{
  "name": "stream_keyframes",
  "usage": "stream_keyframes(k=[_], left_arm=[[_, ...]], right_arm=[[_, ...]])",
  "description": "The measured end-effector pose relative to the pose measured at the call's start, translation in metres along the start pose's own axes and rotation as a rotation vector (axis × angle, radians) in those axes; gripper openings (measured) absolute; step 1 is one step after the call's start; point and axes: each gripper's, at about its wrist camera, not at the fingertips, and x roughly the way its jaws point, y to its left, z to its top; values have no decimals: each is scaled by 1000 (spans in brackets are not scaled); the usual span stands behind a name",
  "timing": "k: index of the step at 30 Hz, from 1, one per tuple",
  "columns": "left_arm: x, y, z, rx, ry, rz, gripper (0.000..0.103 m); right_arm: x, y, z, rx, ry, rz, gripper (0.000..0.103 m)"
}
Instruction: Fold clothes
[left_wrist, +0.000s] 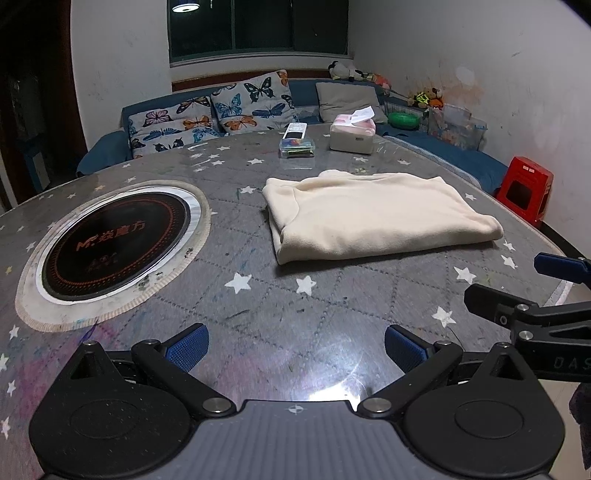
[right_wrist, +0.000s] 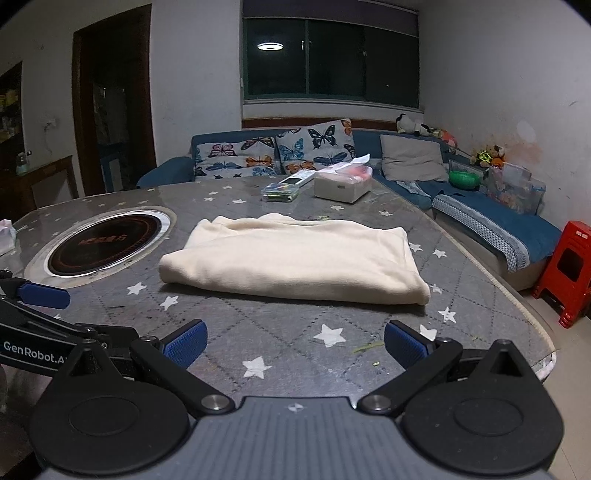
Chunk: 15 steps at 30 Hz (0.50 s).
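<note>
Cream fleece garment (right_wrist: 295, 258), folded into a soft rectangle, lies mid-table on the grey star-print quilted tablecloth (right_wrist: 295, 332) | left gripper (left_wrist: 295, 349) and right gripper (right_wrist: 295, 349) spread wide, empty, well short of it | likely light, floppy, layers may slide; pinch corners or the folded edge.

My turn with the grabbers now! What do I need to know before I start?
Left gripper: open, holding nothing, hovering over the table near its front edge.
Right gripper: open, holding nothing, beside the left one.
The cream garment lies on the table ahead of both grippers, already folded into a neat rectangle. Neither gripper touches it.
Done: the folding looks finished.
Left: maybe only smoothing or moving it aside. No other clothes show on the table.
</note>
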Motion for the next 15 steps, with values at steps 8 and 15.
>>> stream_keyframes(k=[8,15], left_arm=[[-9,-1,-3,8,-21,2,103],[-14,-1,-5,18,-35,0,103]], right_arm=[[-11,4,-3,-10,-25,2,103],[-17,4,-4,-1,-36,-12,103]])
